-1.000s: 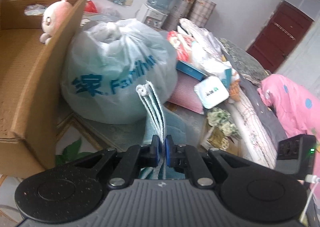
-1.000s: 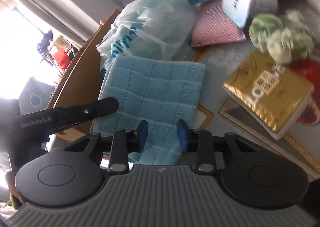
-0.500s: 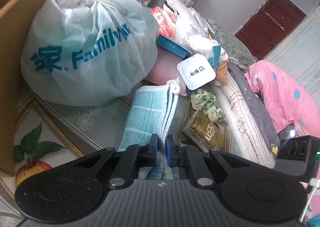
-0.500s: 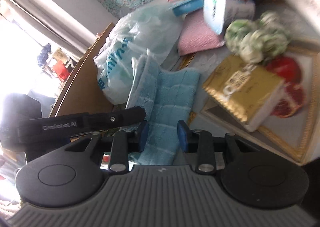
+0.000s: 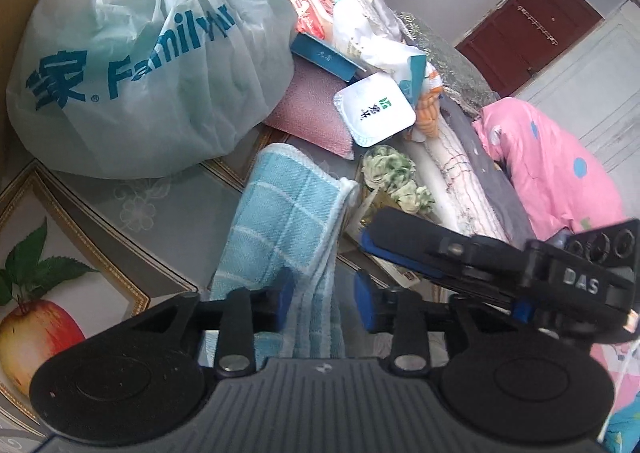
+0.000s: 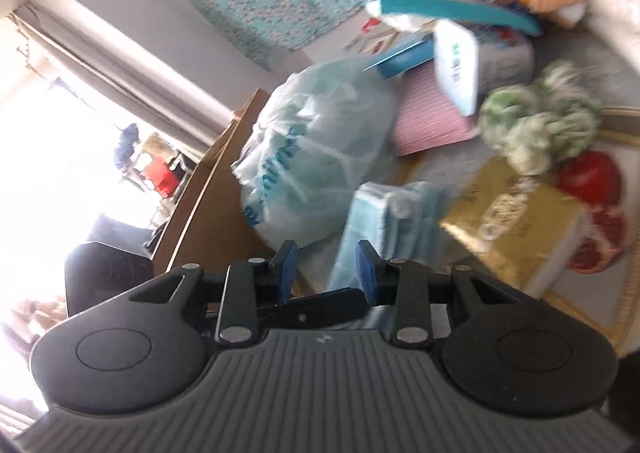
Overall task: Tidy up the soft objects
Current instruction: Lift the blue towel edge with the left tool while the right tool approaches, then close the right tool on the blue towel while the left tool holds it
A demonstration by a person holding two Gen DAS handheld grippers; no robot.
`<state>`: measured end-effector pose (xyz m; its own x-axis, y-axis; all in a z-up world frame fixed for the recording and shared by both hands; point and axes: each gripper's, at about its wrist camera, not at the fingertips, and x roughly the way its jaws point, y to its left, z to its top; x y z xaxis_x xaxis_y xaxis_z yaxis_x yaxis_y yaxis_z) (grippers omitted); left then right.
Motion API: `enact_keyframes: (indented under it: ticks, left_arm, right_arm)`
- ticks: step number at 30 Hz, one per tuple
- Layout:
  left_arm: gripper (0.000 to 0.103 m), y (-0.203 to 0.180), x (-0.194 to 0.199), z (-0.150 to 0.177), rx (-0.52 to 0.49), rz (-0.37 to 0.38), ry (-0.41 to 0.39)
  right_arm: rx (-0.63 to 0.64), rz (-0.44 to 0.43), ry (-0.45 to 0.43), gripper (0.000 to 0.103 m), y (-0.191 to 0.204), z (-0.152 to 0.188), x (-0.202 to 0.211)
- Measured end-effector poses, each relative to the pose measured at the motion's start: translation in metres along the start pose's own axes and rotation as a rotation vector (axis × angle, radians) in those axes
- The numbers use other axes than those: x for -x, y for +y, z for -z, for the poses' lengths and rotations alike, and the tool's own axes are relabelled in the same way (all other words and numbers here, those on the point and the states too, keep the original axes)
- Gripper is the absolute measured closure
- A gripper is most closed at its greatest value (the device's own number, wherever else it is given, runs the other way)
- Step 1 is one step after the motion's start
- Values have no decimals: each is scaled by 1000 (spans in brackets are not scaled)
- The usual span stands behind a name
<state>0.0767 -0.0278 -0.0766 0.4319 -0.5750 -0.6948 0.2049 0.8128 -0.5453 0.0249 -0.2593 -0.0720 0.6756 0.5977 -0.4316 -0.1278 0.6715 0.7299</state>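
Left wrist view: left gripper [image 5: 323, 299] at 6 o'clock, jaws opening, a clear gap on both sides of the cloth between them.
Towel: blue checked towel [image 5: 286, 221] folded on the table [image 5: 132, 209], running from the centre down to 6 o'clock; its near end hangs between the left jaws, no pad pressing it.
Bag: tied plastic bag [image 5: 152, 61] at 10 o'clock, just beyond the towel's far end.
Other gripper: right gripper's finger reaches in from 4 o'clock, tip close beside the towel's right edge.
Clutter: green-and-white pompoms [image 5: 394, 177] at 2 o'clock of the towel; pink blanket [image 5: 560, 169] at 3 o'clock.

Right wrist view: right gripper [image 6: 326, 269] at 6 o'clock, jaws narrowly apart, nothing between the pads.
Towel here: bunched, blurred, just past the right jaw at 1 o'clock.
Gold box: gold box [image 6: 516, 221] at 3 o'clock, touching the towel's right side or nearly so.
Cardboard box: cardboard box [image 6: 208, 193] at 10 o'clock, behind the bag.
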Motion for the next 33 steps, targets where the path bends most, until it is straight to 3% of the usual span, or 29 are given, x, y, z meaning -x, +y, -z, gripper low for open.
enact_keyframes:
  ticks: [4, 13, 15, 18, 22, 28, 33]
  left_arm:
    - [50, -2, 5, 3, -25, 7, 3]
    - [44, -4, 28, 8, -96, -22, -27]
    - [44, -7, 34, 10, -135, -58, -48]
    - [44, -12, 41, 12, -202, -129, -84]
    - [48, -7, 41, 8, -197, -147, -96]
    - [60, -3, 12, -2, -198, -214, -51]
    - [60, -9, -5, -1, -240, -213, 1]
  right_arm:
    - [11, 29, 49, 71, 3, -1, -20]
    - [21, 97, 110, 74, -3, 4, -38]
    - [18, 106, 108, 77, -5, 3, -37]
    - [10, 111, 111, 80, -8, 4, -35]
    - [7, 106, 114, 81, -11, 4, -33]
    - [-9, 90, 107, 83, -16, 5, -29]
    - [-8, 90, 73, 78, -14, 6, -10]
